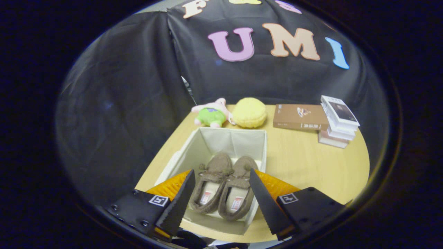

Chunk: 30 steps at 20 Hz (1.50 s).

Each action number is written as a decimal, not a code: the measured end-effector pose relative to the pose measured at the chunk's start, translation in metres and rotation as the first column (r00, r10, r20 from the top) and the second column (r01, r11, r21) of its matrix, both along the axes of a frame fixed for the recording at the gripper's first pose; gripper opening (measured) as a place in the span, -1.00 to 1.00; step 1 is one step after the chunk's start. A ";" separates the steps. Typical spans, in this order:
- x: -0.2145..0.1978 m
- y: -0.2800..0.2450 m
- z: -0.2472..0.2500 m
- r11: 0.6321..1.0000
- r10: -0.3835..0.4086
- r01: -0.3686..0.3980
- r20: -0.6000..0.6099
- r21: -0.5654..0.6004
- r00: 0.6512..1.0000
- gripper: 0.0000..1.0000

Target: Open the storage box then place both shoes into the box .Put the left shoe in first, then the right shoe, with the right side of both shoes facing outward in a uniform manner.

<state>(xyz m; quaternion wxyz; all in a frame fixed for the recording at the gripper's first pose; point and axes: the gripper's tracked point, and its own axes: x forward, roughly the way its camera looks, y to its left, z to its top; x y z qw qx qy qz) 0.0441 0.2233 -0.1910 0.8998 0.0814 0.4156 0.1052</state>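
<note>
The gripper [221, 180] hovers over the open storage box [211, 140] on the wooden worktop [301, 159], jaws spread wide and grasping nothing. Both brown slippers, left shoe [211, 180] and right shoe [238, 186], lie side by side inside the box, between the fingers.

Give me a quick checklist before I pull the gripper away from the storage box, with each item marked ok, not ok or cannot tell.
1. Storage box open: ok, no lid on it.
2. Both shoes inside: ok, left shoe and right shoe lie side by side on the box floor.
3. Shoes face uniformly: ok, both toes point toward the far wall of the box.
4. Gripper released: ok, fingers spread wide above the shoes, pressing on neither.
5. Order of placing, left first: cannot tell.
6. Retreat path free of the plush toy, yellow cushion and books: ok, they sit beyond the box.
</note>
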 end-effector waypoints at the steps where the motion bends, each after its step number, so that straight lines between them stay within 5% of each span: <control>1: 0.002 -0.003 0.012 1.000 0.005 -0.005 0.040 0.009 0.999 0.99; 6: 0.007 -0.039 0.080 1.000 -0.007 0.003 0.250 0.019 0.968 0.98; 14: -0.012 -0.153 0.163 0.992 -0.104 0.123 0.429 -0.017 0.897 0.99; 23: -0.054 -0.291 0.210 0.946 -0.226 0.320 0.580 -0.062 0.782 0.99; 30: -0.080 -0.350 0.211 0.913 -0.275 0.401 0.613 -0.075 0.741 0.99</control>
